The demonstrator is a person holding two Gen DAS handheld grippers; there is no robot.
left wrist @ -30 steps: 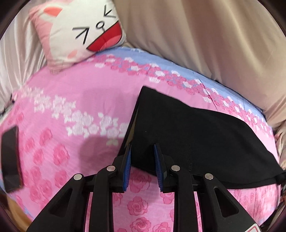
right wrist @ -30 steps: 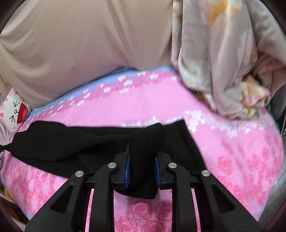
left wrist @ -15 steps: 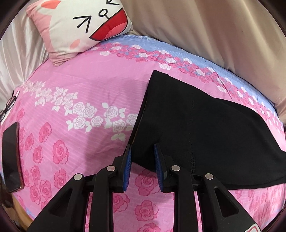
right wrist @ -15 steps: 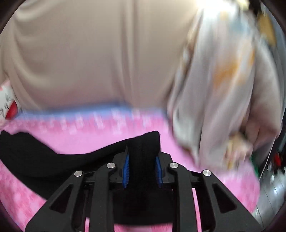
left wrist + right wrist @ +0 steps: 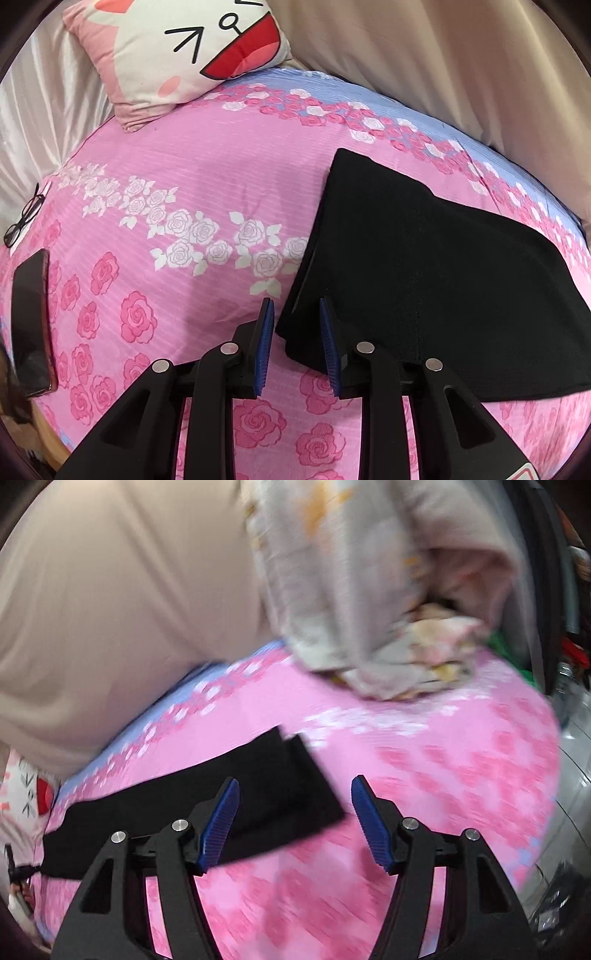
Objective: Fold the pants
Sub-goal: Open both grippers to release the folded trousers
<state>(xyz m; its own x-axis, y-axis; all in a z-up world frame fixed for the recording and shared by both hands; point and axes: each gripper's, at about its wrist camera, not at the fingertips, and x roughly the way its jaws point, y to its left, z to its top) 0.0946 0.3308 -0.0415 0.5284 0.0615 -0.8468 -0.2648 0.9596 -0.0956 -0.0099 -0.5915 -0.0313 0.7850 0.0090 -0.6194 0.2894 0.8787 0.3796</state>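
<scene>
Bedding filled both views: a bed (image 5: pixel 177 206) dressed in a finely ribbed pink sheet printed with pink and white roses, with a blue band of the same print along its far edge. Behind it hung a smooth beige curtain (image 5: pixel 461 66) in soft vertical folds. A crumpled grey floral blanket (image 5: pixel 369 590) sat heaped at the far right corner in the right wrist view, blurred.

Across the sheet lay the black pants (image 5: pixel 424 266), a matte knit folded flat into a long strip with straight edges and a squared near corner; in the right wrist view the leg ends (image 5: pixel 280 775) lay as two overlapping rectangular flaps.

A plump square cushion (image 5: pixel 184 55) printed with a cartoon cat face leaned at the head of the bed. A dark, glossy phone (image 5: pixel 31 325) lay near the left edge, with thin-rimmed glasses (image 5: pixel 24 218) beyond it.

The left gripper (image 5: pixel 297 345), black plastic with ribbed blue pads, hung over the near corner of the pants; its jaws stood narrowly apart with that corner lying between them, and neither pad visibly pressed the cloth. The right gripper (image 5: pixel 295 823) had just been opening its jaws, which stood wide and held nothing, the leg ends lying flat on the sheet beneath and between them.
</scene>
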